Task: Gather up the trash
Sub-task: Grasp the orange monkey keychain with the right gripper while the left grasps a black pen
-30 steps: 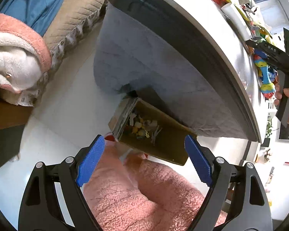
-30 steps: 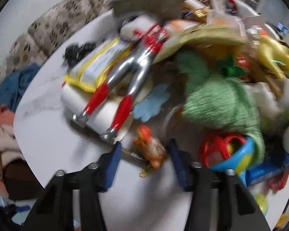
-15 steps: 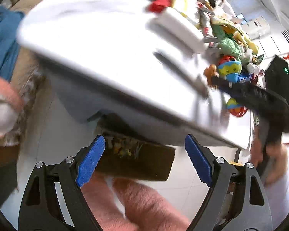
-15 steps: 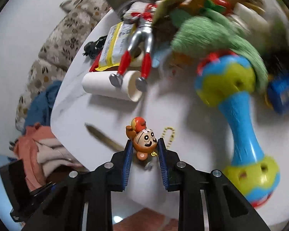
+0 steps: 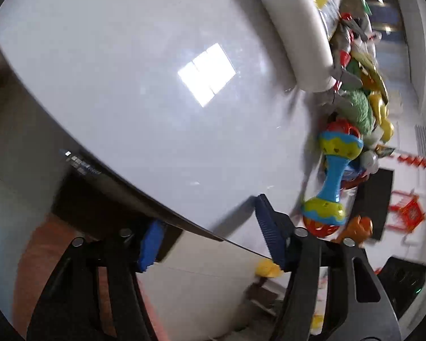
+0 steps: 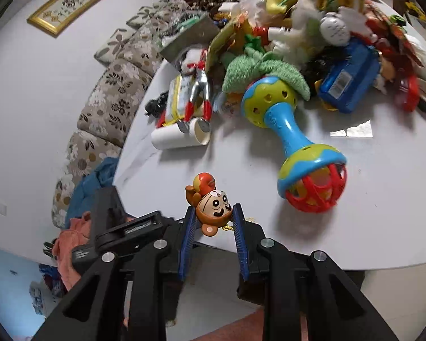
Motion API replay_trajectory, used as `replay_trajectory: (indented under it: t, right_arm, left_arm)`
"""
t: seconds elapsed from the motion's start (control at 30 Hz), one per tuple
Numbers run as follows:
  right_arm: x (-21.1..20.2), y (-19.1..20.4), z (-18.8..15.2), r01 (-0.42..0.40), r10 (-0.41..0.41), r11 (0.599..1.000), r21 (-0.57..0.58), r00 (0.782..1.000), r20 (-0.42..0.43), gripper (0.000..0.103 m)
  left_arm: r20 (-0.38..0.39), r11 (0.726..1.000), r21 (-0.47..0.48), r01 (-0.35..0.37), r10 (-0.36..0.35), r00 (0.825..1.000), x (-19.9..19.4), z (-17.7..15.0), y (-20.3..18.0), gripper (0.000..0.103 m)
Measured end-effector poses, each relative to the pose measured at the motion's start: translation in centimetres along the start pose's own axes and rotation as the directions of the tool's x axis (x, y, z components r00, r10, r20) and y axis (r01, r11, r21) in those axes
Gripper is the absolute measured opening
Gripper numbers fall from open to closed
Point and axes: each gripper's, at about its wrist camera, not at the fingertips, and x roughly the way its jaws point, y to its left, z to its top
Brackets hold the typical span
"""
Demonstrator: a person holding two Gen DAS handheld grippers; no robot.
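My right gripper (image 6: 213,224) is shut on a small orange-brown monkey toy (image 6: 213,209) with a gold chain, held above the near edge of the white table (image 6: 383,193). The toy also shows blurred in the left wrist view (image 5: 357,227). My left gripper (image 5: 210,236) is open and empty; its two fingers straddle the table's edge (image 5: 156,207), one below and one above. A heap of toys and wrappers (image 6: 298,28) covers the far part of the table.
A blue-and-green rattle (image 6: 295,139) lies on the table beside the monkey toy, also in the left wrist view (image 5: 332,176). A white roll (image 6: 179,139) and a silver-red figure (image 6: 198,85) lie left of it. A floral sofa (image 6: 99,108) stands behind.
My left gripper swung up from the cardboard box on the floor to the table's edge. My right gripper closed on the monkey toy and lifted it back toward the near edge.
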Motion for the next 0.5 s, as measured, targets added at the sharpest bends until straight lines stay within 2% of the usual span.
replay_trajectory:
  t: [0.07,0.13,0.2,0.23,0.27,0.47,0.5]
  right_arm:
    - [-1.5,-0.4,-0.1,-0.019,0.019,1.0,0.008,1.0,0.015,0.027]
    - [-1.9,-0.3,-0.2,-0.028,0.027,1.0,0.007,0.999,0.022,0.027]
    - [-1.9,-0.3,-0.2,-0.032,0.032,0.999,0.009,0.999,0.019,0.027]
    - [-1.9,-0.2,-0.3,-0.032,0.032,0.999,0.007,0.999,0.017,0.027]
    - [-1.8,-0.1,-0.3,-0.031,0.031,1.0,0.003,0.999,0.014,0.027]
    - [-1.3,0.3,-0.7,-0.036,0.036,0.999,0.003,0.999,0.007,0.027]
    - [-1.6,0.3,-0.9,-0.04,0.04,0.999,0.004,0.999,0.007,0.027]
  left_arm:
    - [-0.005,0.999,-0.007,0.037,-0.037,0.999,-0.4,-0.3,0.7,0.049]
    - [-0.008,0.995,-0.04,0.09,-0.09,0.996,-0.9,-0.7,1.7,0.038]
    - [-0.007,0.993,-0.029,0.113,-0.113,0.994,-1.5,-0.9,1.9,0.033]
    - [-0.008,0.992,-0.02,0.122,-0.122,0.992,-1.8,-1.2,2.0,0.023]
    - [-0.013,0.99,-0.014,0.139,-0.139,0.99,-2.1,-1.4,2.1,0.019]
    - [-0.026,0.988,-0.011,0.153,-0.153,0.988,-2.3,-1.2,1.7,0.015]
    - [-0.028,0.988,-0.007,0.152,-0.152,0.988,-2.4,-1.5,1.6,0.012]
